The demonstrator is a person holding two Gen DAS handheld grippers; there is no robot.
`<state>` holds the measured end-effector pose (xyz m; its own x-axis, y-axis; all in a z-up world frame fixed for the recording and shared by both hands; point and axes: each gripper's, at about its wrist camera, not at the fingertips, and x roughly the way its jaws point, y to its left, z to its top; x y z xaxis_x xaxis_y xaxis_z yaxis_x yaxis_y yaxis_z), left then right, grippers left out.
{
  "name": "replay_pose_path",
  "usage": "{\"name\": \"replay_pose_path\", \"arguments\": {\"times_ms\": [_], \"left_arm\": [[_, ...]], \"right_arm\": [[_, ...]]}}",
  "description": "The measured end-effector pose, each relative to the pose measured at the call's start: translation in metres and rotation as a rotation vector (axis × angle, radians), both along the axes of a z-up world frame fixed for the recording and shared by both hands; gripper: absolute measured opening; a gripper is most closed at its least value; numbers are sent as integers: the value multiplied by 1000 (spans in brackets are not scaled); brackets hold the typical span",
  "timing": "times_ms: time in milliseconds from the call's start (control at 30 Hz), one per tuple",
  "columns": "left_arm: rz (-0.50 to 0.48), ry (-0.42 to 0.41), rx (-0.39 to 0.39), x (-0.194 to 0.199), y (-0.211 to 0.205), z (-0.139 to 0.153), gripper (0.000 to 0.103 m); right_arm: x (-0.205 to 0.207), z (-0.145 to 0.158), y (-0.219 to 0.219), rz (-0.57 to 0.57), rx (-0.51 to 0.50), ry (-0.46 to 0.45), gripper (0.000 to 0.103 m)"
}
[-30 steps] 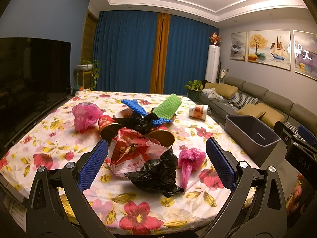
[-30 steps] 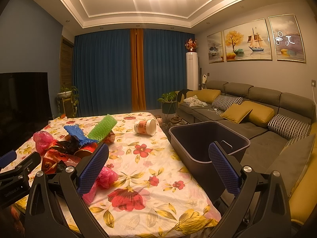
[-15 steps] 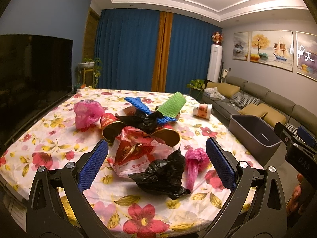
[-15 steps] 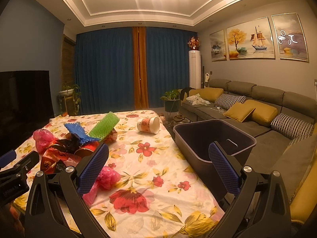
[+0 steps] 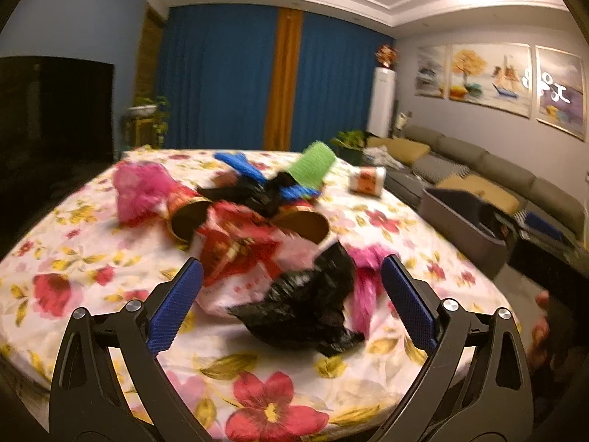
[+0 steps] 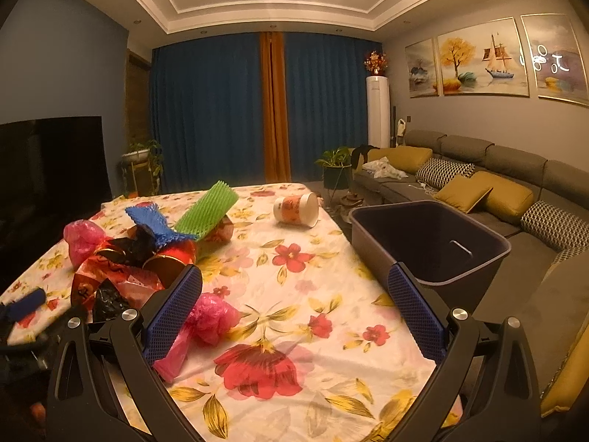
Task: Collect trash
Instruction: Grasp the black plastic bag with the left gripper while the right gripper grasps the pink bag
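- Floral-print cloth covers the desk (image 6: 294,316); all trash lies on it, nothing collected yet by the look of things.
- Dark grey plastic bin (image 6: 430,246) stands just beside the desk's right edge, looks empty, open top.
- Heap at desk centre-left: red-and-white plastic bag (image 5: 239,254), red paper cups with gold insides (image 5: 187,213), green foam net sleeve (image 6: 206,210), blue foam net (image 6: 151,221).
- Crumpled black plastic bag (image 5: 305,302) sits at the near edge, touching a pink plastic bag (image 5: 364,283) on its right.
- White printed paper cup (image 6: 296,210) lies on its side, well apart from the heap.
- Left gripper (image 5: 291,302): jaws wide apart, empty, framing the black bag; view blurred.
- Right gripper (image 6: 294,316): jaws apart, empty, over bare cloth.
- Step: approach for the first pick. Next probably lower the left jaws around the black bag, close, carry it to the bin; the thin film may drag its pink neighbour.
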<state>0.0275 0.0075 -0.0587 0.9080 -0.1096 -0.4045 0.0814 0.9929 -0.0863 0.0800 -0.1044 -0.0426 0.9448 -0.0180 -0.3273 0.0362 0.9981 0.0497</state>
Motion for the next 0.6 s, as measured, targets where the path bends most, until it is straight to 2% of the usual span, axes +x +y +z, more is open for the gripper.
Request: {"name": "replay_pose_path", "arguments": {"times_ms": [133,367,433,467,533,600], "left_arm": [[-39,41,-18,9,-2,-13,87],[-107,65,-46,24,-6,-19,61],[-122,68,-47,28,-9,-21,45],[-130,72,-51,30,-9,-22,41],[-137,84,-62,34,-8,-25,25],[-133,89,-65,38,-7,-27,14]], "right_arm": [[6,-7,5,16,-7,8,98],[23,-23,16,62,-15,56,91],[29,-28,20,76,-13,74,90],[30,-30,21,83,-9,83,89],[38,-35,25,108,3,111,83],[43,-40,28,128,7,133,81]]}}
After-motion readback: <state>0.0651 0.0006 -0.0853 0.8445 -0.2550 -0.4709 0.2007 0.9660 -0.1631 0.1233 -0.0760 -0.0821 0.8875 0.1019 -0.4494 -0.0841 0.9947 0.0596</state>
